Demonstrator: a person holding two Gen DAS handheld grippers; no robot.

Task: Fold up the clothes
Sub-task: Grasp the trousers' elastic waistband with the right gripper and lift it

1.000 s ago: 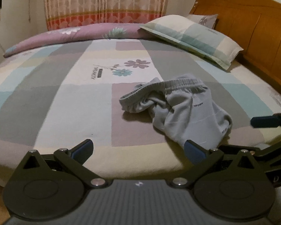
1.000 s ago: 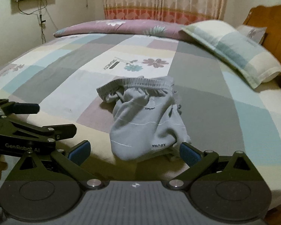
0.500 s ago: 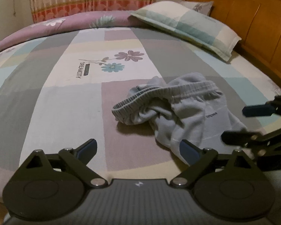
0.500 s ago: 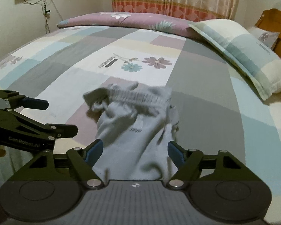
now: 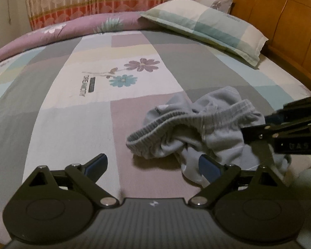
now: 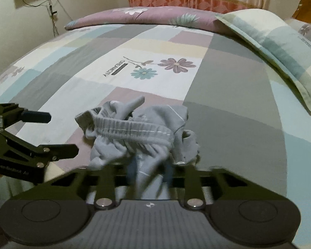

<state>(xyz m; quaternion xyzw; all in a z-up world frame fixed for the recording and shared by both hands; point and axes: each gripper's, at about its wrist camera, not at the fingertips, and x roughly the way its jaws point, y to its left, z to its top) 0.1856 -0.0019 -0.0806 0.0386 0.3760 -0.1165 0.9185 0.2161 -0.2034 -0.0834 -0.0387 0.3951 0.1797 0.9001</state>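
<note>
A crumpled pair of grey shorts with an elastic waistband lies near the front edge of the bed. My right gripper is closing its jaws on the near part of the shorts, with bunched grey cloth pinched between the blurred fingers. In the left wrist view, the right gripper reaches into the cloth from the right. My left gripper stands open just left of the shorts, its right finger against their lower edge and bare sheet between the fingers. The right wrist view shows the left gripper open at the left.
The bed has a patchwork sheet with a flower print. A checked pillow and a wooden headboard are at the right. A rolled purple quilt lies along the far edge below a curtain.
Both grippers moved forward over the bed toward the shorts. The right gripper's fingers came together on the cloth, which bunched up. The left gripper stayed open.
</note>
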